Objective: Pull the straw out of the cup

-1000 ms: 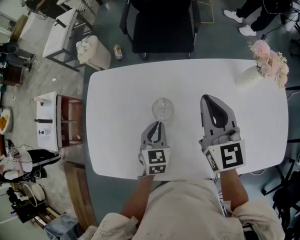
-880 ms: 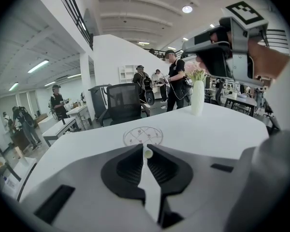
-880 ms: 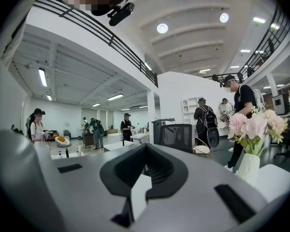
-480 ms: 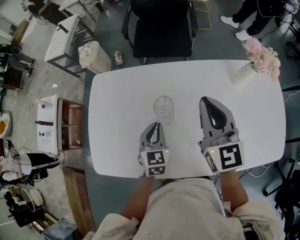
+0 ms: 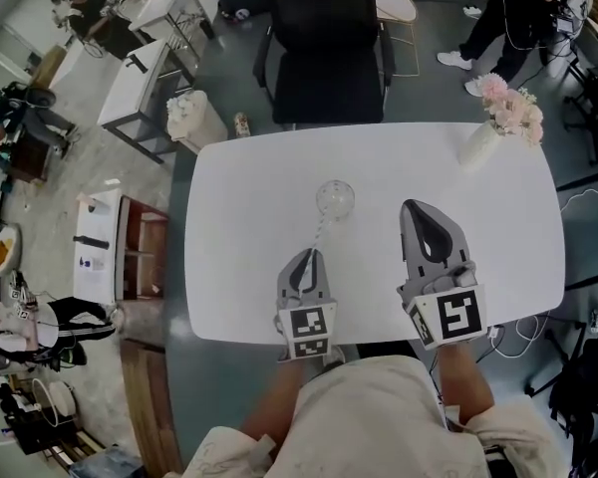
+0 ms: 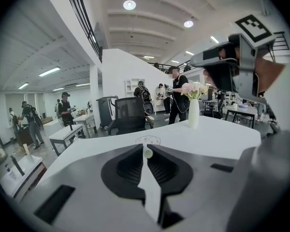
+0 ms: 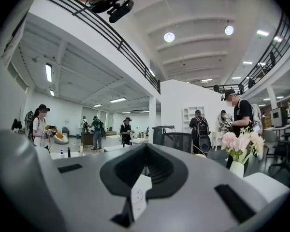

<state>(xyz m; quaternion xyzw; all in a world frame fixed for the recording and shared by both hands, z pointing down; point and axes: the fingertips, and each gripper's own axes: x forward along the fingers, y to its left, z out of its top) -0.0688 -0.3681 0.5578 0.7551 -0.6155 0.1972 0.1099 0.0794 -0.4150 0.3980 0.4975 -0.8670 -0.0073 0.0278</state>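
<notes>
A clear glass cup (image 5: 335, 198) stands upright near the middle of the white table (image 5: 239, 187). A thin white straw (image 5: 318, 235) runs from the cup's near rim back to my left gripper (image 5: 312, 255), which is shut on it. In the left gripper view the straw's round end (image 6: 147, 152) sticks out past the pinched jaws, just in front of the cup's rim (image 6: 148, 140). I cannot tell whether the tip still touches the cup. My right gripper (image 5: 426, 209) hovers to the right of the cup, jaws together and holding nothing.
A white vase of pink flowers (image 5: 496, 118) stands at the table's far right corner and shows as the vase (image 6: 193, 112) in the left gripper view. A black office chair (image 5: 329, 48) sits behind the far edge. A person (image 5: 498, 18) walks beyond it.
Both grippers have drawn back toward me and risen a little. The left one took the straw along, so the gap between its tips and the cup has widened.
</notes>
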